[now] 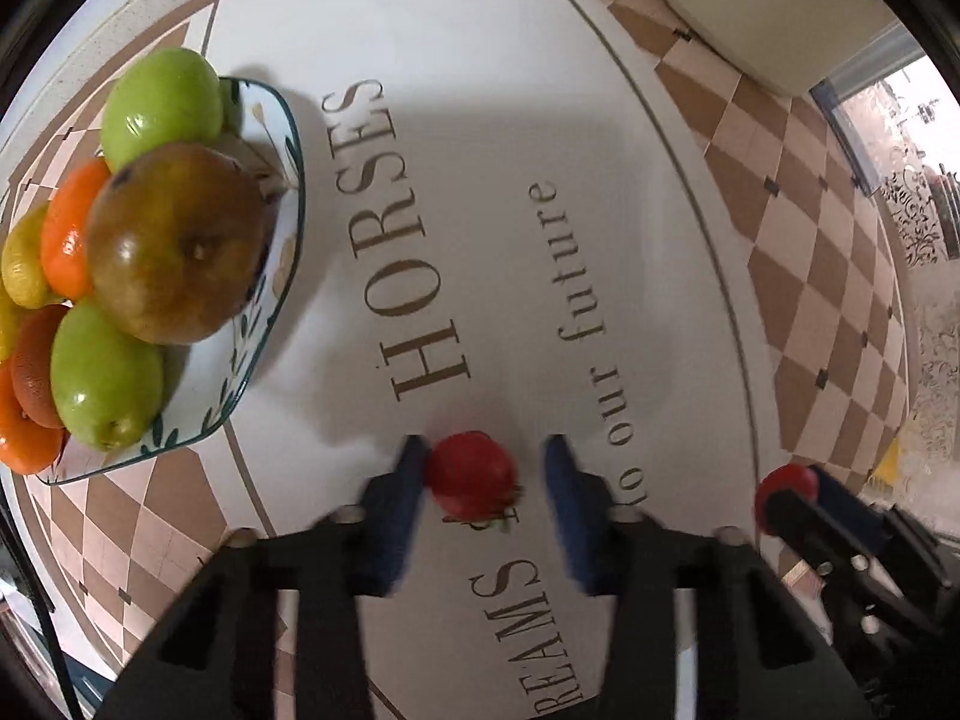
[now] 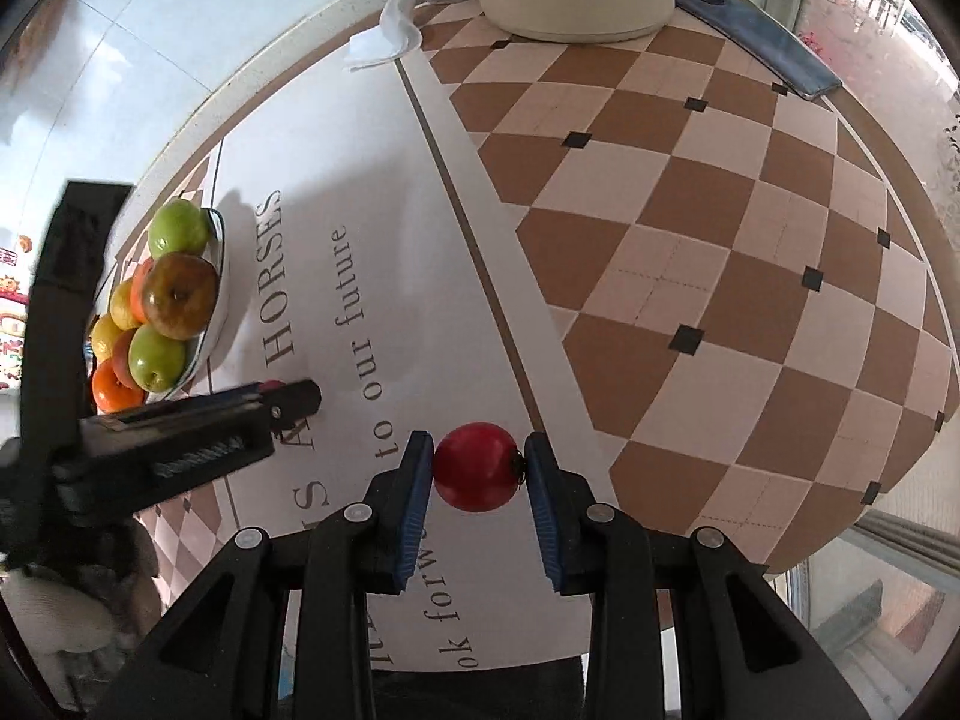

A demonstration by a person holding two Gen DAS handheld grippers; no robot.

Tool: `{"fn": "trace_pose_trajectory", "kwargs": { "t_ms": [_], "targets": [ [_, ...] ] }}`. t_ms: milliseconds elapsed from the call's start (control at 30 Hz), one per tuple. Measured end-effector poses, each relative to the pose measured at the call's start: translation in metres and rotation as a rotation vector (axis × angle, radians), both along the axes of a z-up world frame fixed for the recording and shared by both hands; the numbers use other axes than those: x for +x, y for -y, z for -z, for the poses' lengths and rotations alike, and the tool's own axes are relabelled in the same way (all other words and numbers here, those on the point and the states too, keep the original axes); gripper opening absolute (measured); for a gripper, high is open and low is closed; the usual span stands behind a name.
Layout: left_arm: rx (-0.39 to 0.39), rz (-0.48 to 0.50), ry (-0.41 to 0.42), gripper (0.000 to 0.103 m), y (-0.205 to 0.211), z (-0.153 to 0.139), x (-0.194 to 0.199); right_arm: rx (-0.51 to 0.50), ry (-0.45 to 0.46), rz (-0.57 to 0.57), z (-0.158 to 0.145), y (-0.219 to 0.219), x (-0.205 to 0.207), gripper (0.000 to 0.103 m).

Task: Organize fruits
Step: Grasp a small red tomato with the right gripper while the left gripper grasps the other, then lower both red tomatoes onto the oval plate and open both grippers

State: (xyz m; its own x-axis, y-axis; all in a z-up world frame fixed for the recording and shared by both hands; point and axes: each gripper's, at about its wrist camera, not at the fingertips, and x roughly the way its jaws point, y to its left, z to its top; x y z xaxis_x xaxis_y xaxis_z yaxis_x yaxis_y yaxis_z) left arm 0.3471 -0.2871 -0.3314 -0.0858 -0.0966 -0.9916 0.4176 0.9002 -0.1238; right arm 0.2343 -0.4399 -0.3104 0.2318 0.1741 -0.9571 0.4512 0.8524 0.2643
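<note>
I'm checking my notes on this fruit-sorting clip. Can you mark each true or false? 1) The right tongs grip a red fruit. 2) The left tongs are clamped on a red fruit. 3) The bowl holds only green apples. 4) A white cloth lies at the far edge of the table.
1) True: the right tongs pinch a red fruit.
2) False: the left tongs are open around a second red fruit.
3) False: the bowl also holds oranges, lemons and a brownish apple.
4) True: white cloth.

right claw (image 2: 478,468) gripping red fruit (image 2: 476,467)
</note>
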Motion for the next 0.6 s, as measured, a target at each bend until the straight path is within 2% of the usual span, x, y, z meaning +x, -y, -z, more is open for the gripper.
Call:
{"fn": "trace_pose_trajectory", "kwargs": {
  "t_ms": [133, 300, 433, 600],
  "targets": [
    [-0.024, -0.034, -0.010, 0.028, -0.011, -0.001, -0.001, 0.011, 0.021, -0.023, -0.006, -0.004, 0.011, 0.034],
    [-0.076, -0.131, -0.021, 0.028, -0.040, -0.014, 0.005, 0.020, 0.062, -0.071, -0.022, -0.016, 0.027, 0.034],
    [-0.131, -0.236, 0.000, 0.028, -0.080, -0.041, 0.011, 0.038, 0.109, -0.134, -0.039, -0.038, 0.044, 0.034],
    [-0.198, -0.411, 0.044, 0.028, -0.157, -0.082, 0.017, 0.103, 0.153, -0.224, -0.053, -0.088, 0.070, 0.034]
  ]
}}
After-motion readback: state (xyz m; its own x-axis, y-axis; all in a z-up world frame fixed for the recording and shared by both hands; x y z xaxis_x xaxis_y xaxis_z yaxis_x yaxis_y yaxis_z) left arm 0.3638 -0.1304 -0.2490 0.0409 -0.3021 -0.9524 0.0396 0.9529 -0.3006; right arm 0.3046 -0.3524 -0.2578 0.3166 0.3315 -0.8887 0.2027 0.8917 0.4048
